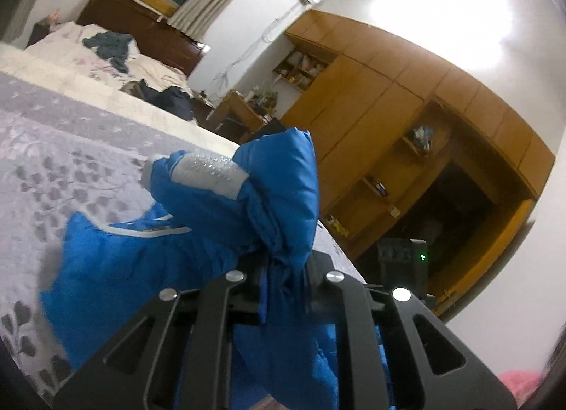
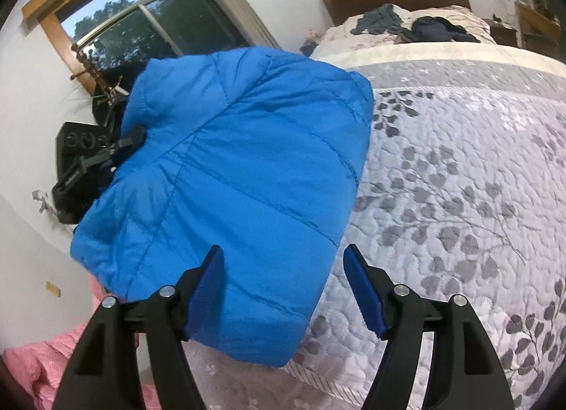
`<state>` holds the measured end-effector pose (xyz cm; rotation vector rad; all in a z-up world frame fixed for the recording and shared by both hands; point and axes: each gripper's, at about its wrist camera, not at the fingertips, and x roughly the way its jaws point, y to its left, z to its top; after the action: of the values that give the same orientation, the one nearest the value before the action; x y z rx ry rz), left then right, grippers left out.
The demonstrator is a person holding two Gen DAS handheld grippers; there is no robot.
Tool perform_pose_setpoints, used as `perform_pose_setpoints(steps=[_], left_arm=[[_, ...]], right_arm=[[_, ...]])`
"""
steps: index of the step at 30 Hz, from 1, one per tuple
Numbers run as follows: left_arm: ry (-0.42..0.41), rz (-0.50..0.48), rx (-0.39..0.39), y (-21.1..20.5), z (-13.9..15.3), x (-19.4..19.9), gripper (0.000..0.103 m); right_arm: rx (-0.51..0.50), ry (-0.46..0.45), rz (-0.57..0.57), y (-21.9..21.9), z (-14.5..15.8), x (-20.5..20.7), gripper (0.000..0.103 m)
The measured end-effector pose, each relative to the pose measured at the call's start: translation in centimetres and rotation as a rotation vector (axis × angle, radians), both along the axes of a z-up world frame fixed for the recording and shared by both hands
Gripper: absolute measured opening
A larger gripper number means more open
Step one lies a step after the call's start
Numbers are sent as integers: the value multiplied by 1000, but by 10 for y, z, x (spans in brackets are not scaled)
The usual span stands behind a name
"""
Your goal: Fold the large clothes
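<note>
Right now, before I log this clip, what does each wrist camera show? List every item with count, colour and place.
Puffy quilted blue jacket: one, bright blue, lifted above the near bed edge; silver reflective band on a sleeve.
Quilted leaf-print bedspread: one, pale grey, covering the near bed.
Rumpled dark clothes: two heaps, grey-teal and navy, on the far bed.
Wooden wardrobe wall: one, honey brown, right of the left wrist view.
Wood-framed window: one, brown, behind the jacket.
Pink quilted fabric: one, lower left of the right wrist view.
Left gripper: black, shut on jacket fabric.
Right gripper: black, blue pads, open, in front of the jacket.
</note>
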<state>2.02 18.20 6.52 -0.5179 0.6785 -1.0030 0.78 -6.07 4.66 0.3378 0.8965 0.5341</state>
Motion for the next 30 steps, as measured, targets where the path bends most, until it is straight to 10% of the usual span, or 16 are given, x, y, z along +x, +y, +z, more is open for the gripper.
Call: perform_pose_setpoints(steps=[9, 19, 30], left_arm=[[205, 55, -12, 61, -83, 38, 13], [189, 52, 103, 60, -116, 46, 29], [102, 184, 145, 97, -54, -4, 50]], right_arm=[[-62, 34, 131, 63, -8, 13, 71], [-199, 90, 106, 96, -33, 28, 80], [-215, 93, 80, 95, -34, 23, 82]])
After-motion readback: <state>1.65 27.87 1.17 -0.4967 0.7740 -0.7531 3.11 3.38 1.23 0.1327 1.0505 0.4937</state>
